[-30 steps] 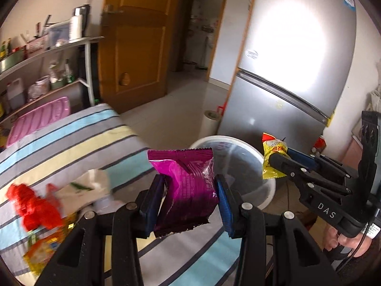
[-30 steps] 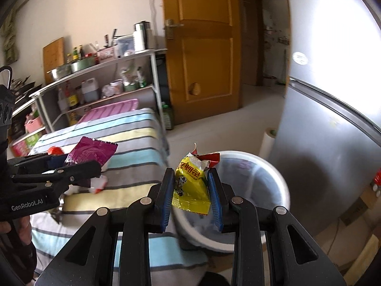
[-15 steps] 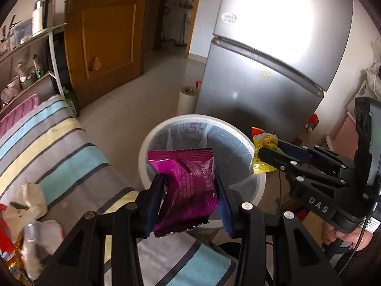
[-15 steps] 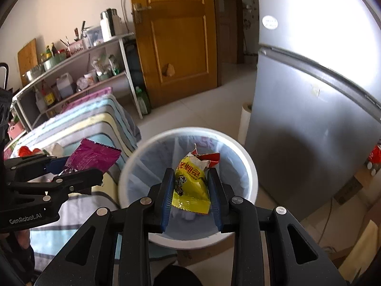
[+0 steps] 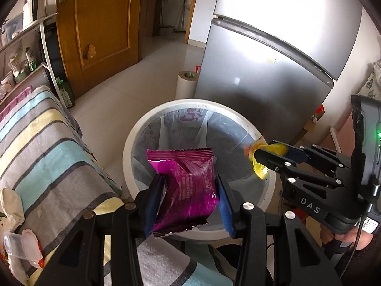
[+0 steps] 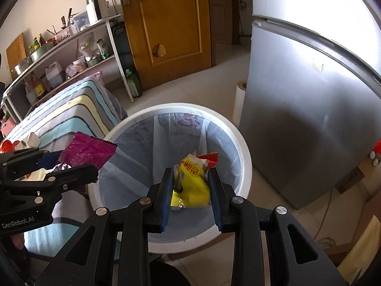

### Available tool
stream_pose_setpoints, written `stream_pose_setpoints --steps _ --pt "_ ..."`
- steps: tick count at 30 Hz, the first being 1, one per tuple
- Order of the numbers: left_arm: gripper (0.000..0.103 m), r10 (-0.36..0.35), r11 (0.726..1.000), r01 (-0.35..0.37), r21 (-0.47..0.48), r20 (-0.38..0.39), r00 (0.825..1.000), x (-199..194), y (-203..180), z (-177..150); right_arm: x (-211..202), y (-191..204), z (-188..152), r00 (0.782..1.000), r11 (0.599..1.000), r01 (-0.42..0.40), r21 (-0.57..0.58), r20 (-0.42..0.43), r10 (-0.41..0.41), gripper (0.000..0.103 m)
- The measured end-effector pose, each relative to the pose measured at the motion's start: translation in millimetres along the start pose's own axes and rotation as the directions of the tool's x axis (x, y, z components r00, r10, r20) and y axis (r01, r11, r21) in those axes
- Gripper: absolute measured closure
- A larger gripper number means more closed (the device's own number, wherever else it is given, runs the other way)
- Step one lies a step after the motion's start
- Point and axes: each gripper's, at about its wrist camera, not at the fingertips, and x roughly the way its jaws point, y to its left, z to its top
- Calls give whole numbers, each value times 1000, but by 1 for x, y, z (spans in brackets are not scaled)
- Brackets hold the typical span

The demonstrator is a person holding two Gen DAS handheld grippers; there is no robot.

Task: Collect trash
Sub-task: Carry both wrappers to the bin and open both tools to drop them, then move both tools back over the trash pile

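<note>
Left wrist view: I tilt both grippers down; left gripper (image 5: 188, 197) clamps a crinkled magenta wrapper (image 5: 185, 188), its jaws just loosening, right gripper (image 6: 190, 190) clamps a yellow packet (image 6: 191, 186) between its fingers

The left gripper (image 5: 189, 199) has a magenta wrapper (image 5: 187, 190) between its blue pads, directly over the open mouth of the white trash bin (image 5: 133, 143); its jaws have just been opening a little, with the wrapper between them. At the bin's right rim, the right gripper (image 5: 258, 158) pinches a yellow packet (image 5: 259, 169). A striped cloth (image 5: 47, 157) covers the counter left of the bin, with scraps (image 5: 14, 245) lying on it. Behind the bin stands a grey fridge (image 5: 266, 71), a paper roll (image 5: 187, 84) at its foot.
</note>
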Motion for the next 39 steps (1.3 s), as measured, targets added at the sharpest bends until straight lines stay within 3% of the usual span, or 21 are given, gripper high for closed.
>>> stream_pose_setpoints --steps 2,3,5,13,27,32,39 --pt "48 6 1000 -6 -7 -7 1000 2 0 0 5 -1 -1 1000 1000 0 2 -15 0 67" --pt "41 10 1000 -10 -6 -7 1000 3 0 -1 7 -2 -1 1000 1000 -4 7 -20 4 57" --pt "39 9 1000 -9 -11 -7 1000 3 1 -1 9 -5 -2 1000 1000 -10 19 -25 11 49" --pt "37 17 999 -16 -37 18 1000 -10 6 -3 -3 -3 -3 1000 1000 4 24 0 -4 48" --pt "33 73 995 -64 -75 130 989 -72 24 -17 -46 21 -5 996 1000 -5 12 85 4 48" --pt "31 106 990 -88 -109 173 979 -103 41 -34 -66 42 -6 989 998 -57 -5 135 58 46" --pt "30 208 966 -168 -194 203 957 -145 81 -67 -74 89 -9 980 989 -129 -75 143 138 44"
